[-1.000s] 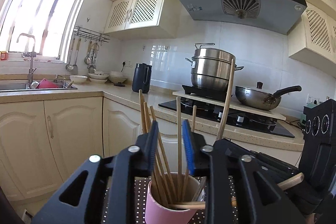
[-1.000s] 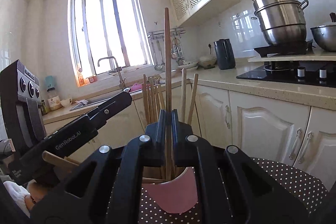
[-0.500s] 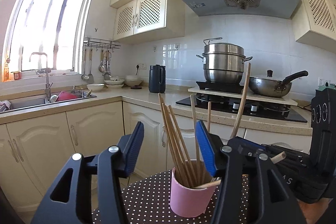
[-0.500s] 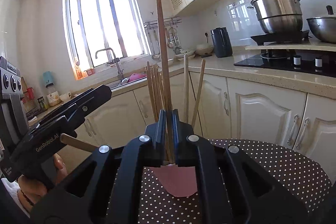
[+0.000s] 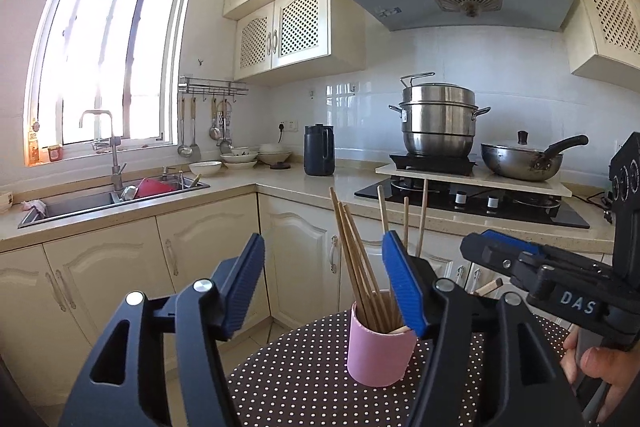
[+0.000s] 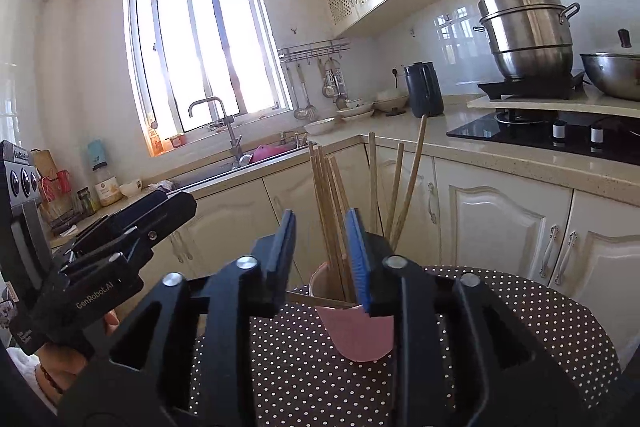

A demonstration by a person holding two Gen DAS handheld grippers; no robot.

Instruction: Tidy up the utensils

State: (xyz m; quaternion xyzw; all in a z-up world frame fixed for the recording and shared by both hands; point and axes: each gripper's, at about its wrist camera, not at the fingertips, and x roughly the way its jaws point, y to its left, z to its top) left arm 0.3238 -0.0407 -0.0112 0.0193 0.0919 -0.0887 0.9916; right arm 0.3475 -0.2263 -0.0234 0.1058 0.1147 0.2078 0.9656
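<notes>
We read "DAS" on the right gripper (image 5: 500,259) and "GenRobot.AI" on the left gripper (image 5: 324,291); both jaws gape empty, the pink cup (image 5: 378,347) of chopsticks (image 5: 356,259) beyond them

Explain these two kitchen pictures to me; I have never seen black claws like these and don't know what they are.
No robot here: a person holds a black two-finger gripper in each hand, each carrying a camera that looks along its fingers. One picture is from the left gripper, the other from the right gripper. Each view also catches the other gripper at its edge. Both stand open and hold nothing. Ahead of them, on a dark tablecloth with white polka dots, stands a pink round cup filled with wooden chopsticks, most upright, one lying across the rim. Behind are kitchen counters, sink and stove.
</notes>
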